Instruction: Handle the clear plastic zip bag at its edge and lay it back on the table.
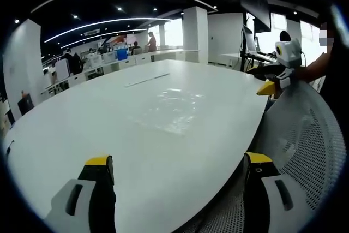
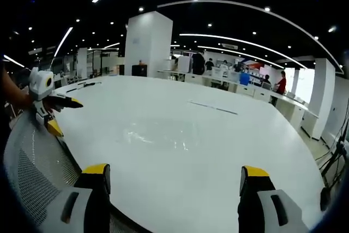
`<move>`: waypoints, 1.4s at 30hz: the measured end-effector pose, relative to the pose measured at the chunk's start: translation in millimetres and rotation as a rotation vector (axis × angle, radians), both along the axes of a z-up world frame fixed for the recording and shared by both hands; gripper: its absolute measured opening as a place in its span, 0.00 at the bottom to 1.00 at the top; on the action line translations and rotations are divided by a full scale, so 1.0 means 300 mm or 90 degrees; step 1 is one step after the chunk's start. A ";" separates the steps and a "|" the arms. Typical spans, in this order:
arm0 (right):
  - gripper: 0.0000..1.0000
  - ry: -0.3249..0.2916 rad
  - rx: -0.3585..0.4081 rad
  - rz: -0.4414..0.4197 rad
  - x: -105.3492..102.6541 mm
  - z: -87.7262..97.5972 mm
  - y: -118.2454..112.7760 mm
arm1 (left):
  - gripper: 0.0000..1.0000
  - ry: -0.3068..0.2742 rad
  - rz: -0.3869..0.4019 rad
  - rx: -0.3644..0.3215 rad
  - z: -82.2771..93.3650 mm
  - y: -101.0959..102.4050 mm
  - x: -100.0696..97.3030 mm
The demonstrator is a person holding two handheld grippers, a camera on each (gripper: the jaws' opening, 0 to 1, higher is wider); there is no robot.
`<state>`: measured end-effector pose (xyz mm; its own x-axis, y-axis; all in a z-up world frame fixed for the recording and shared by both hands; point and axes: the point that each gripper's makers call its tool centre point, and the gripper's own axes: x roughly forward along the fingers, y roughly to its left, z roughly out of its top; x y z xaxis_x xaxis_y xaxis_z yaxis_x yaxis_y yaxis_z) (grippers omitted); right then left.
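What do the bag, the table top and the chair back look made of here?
Bag: thin clear plastic film, seen by its crinkled glints. Table: smooth white top, probably laminate, with a soft sheen. Chair back: pale woven mesh, holes visible.

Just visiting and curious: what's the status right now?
Left gripper open, right gripper open, both empty. Clear zip bag flat on white table. Mesh chair back near the edge.

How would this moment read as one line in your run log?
zip bag: flat on table, untouched | left gripper: open, empty | right gripper: open, empty
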<state>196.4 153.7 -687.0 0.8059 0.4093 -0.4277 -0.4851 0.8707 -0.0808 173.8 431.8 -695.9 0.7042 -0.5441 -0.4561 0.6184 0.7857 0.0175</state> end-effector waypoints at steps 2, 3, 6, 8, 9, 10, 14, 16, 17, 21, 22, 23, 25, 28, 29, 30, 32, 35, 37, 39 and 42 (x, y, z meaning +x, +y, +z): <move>1.00 -0.001 0.000 0.000 0.002 0.000 -0.001 | 0.99 -0.001 0.002 0.003 -0.001 0.004 0.004; 1.00 -0.001 -0.001 0.000 0.003 0.000 -0.002 | 0.99 0.001 0.002 0.003 0.001 0.003 0.004; 1.00 -0.001 0.000 0.000 0.002 0.000 -0.001 | 0.99 -0.003 -0.003 0.009 0.007 -0.001 0.003; 1.00 0.000 -0.002 0.000 0.002 0.002 0.001 | 0.99 -0.002 -0.007 0.015 0.009 -0.003 0.001; 1.00 -0.001 0.000 0.000 0.003 0.003 0.000 | 0.99 -0.002 -0.008 0.015 0.009 -0.004 0.000; 1.00 -0.001 0.000 -0.001 0.003 0.003 0.000 | 0.99 0.000 -0.014 0.020 0.013 -0.010 -0.003; 1.00 -0.001 0.000 -0.003 0.001 0.004 0.000 | 0.99 -0.013 -0.032 0.047 0.026 0.007 0.009; 1.00 -0.001 0.000 -0.002 0.001 0.005 0.001 | 0.99 -0.010 -0.039 0.055 0.030 0.021 0.018; 1.00 -0.001 0.000 -0.002 0.001 0.005 0.002 | 0.99 -0.011 -0.041 0.058 0.032 0.028 0.024; 1.00 -0.003 0.000 -0.001 0.000 0.010 0.006 | 0.99 -0.015 -0.057 0.075 0.040 0.052 0.042; 1.00 -0.002 0.000 -0.002 0.000 0.010 0.007 | 0.99 -0.017 -0.060 0.080 0.043 0.056 0.047; 1.00 -0.002 0.000 -0.002 0.000 0.011 0.007 | 0.99 -0.017 -0.064 0.081 0.047 0.059 0.051; 1.00 -0.003 -0.002 -0.003 0.000 0.011 0.005 | 0.99 -0.021 -0.070 0.084 0.052 0.064 0.059; 1.00 -0.002 -0.002 -0.003 0.001 0.009 0.003 | 0.99 -0.027 -0.084 0.098 0.059 0.065 0.067; 1.00 -0.002 -0.002 -0.004 0.001 0.010 0.003 | 0.98 -0.030 -0.088 0.099 0.062 0.065 0.071; 1.00 -0.002 -0.002 -0.004 0.001 0.009 0.002 | 0.99 -0.031 -0.092 0.100 0.065 0.065 0.077; 1.00 -0.002 -0.002 -0.004 0.002 0.006 -0.001 | 0.99 -0.032 -0.097 0.100 0.075 0.059 0.085; 1.00 -0.001 -0.003 -0.004 0.003 0.003 -0.004 | 0.98 -0.038 -0.106 0.105 0.084 0.051 0.098; 1.00 0.000 -0.003 -0.004 0.002 0.005 -0.002 | 0.97 -0.042 -0.112 0.109 0.088 0.051 0.111; 1.00 0.000 -0.003 -0.004 0.003 0.003 -0.003 | 0.97 -0.044 -0.114 0.108 0.094 0.050 0.124; 0.99 0.001 -0.003 -0.005 0.004 0.000 -0.007 | 0.97 -0.047 -0.120 0.112 0.098 0.047 0.137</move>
